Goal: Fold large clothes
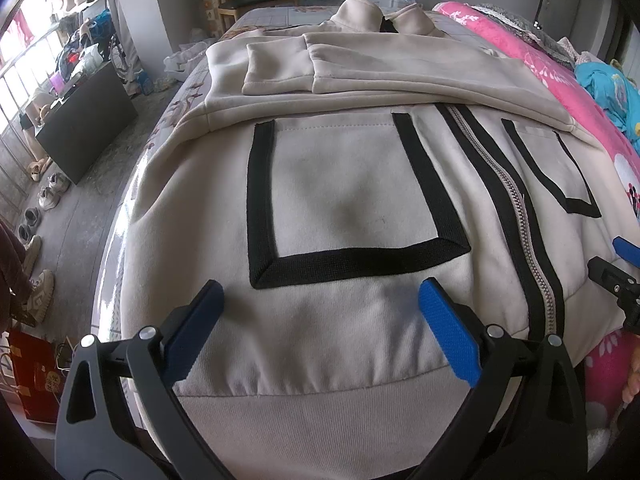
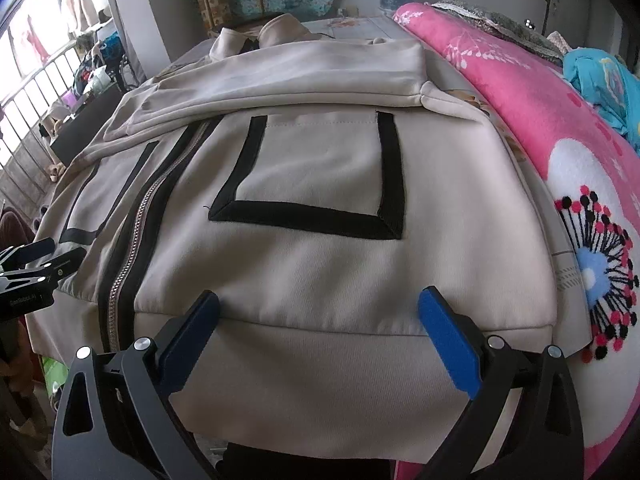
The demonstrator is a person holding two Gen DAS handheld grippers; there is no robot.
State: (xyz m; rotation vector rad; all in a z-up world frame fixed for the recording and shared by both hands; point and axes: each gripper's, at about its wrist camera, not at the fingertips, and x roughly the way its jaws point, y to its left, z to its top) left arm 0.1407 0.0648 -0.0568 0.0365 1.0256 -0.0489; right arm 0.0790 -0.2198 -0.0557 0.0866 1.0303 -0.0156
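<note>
A beige zip-up jacket (image 1: 344, 184) with black-trimmed pockets lies face up on the bed, both sleeves folded across its chest. It also shows in the right wrist view (image 2: 320, 264). My left gripper (image 1: 322, 292) is open, its blue fingers just above the hem left of the zipper (image 1: 532, 248). My right gripper (image 2: 320, 300) is open over the hem right of the zipper (image 2: 132, 240). Each gripper shows at the edge of the other's view: the right one (image 1: 620, 272) and the left one (image 2: 36, 264).
A pink flowered blanket (image 2: 540, 128) lies along the right side of the bed, with a blue cloth (image 1: 612, 92) on it. Left of the bed are the floor, several shoes (image 1: 44, 196), a dark cabinet (image 1: 88, 124) and a window railing.
</note>
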